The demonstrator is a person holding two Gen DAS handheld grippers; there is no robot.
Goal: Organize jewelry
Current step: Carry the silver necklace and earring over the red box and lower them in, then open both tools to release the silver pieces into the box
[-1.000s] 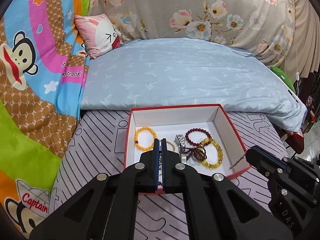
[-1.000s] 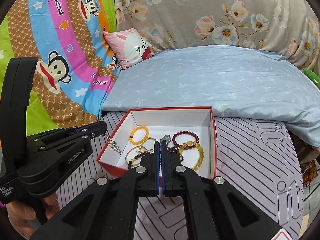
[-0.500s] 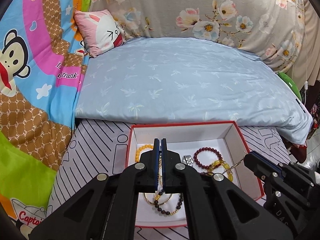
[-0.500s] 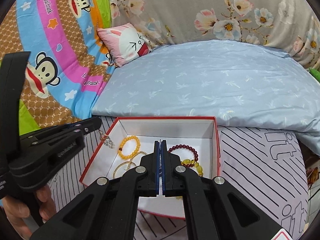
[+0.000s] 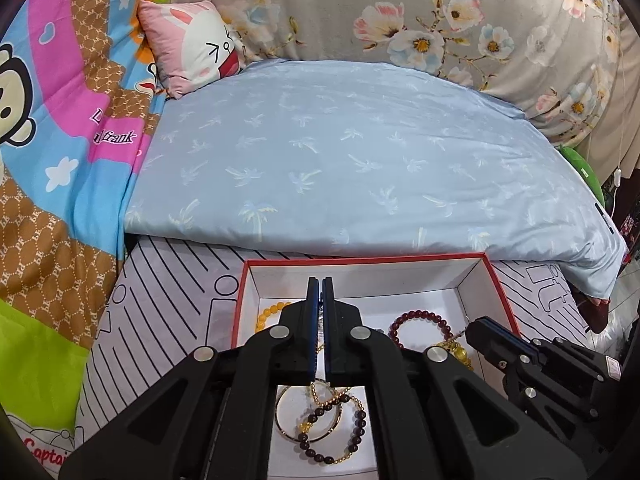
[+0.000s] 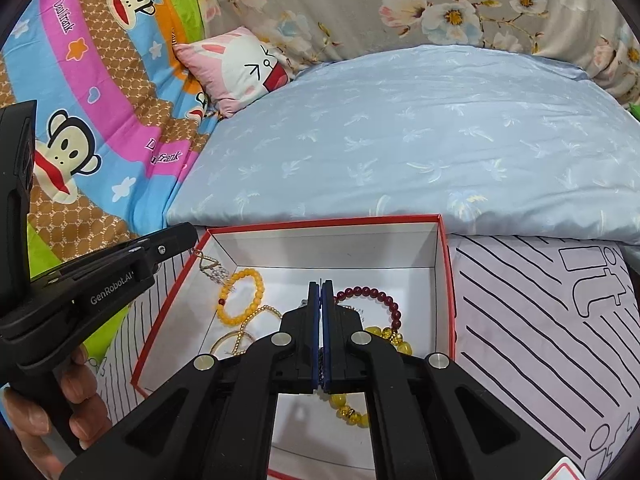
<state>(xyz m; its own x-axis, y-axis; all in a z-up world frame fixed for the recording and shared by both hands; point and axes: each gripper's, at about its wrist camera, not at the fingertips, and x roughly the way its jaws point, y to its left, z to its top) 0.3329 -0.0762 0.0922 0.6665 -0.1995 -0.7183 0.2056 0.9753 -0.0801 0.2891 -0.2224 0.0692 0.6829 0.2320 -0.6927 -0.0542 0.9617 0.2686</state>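
A red box with a white inside [image 5: 472, 278] [image 6: 442, 272] sits on the striped sheet. It holds an orange bead bracelet [image 6: 240, 298], a dark red bead bracelet [image 5: 418, 320] [image 6: 374, 300], yellow beads [image 6: 352, 410], a gold bangle and a dark bead bracelet [image 5: 332, 428]. My left gripper [image 5: 320, 284] [image 6: 194, 240] is shut on a thin chain with a sparkly pendant [image 6: 214, 270] that hangs over the box's left wall. My right gripper [image 6: 320, 286] [image 5: 474, 326] is shut on a thin gold chain [image 5: 460, 330] above the box's right side.
A pale blue quilt [image 5: 360, 152] lies just behind the box. A pink rabbit cushion [image 6: 244, 68] and a bright monkey-print blanket [image 6: 80, 152] lie to the left. A floral cover [image 5: 440, 20] fills the back. The striped sheet [image 6: 540, 340] extends right of the box.
Both grippers have moved forward over the box, which now sits lower and closer in both views. Both stayed shut, each with its chain still hanging.
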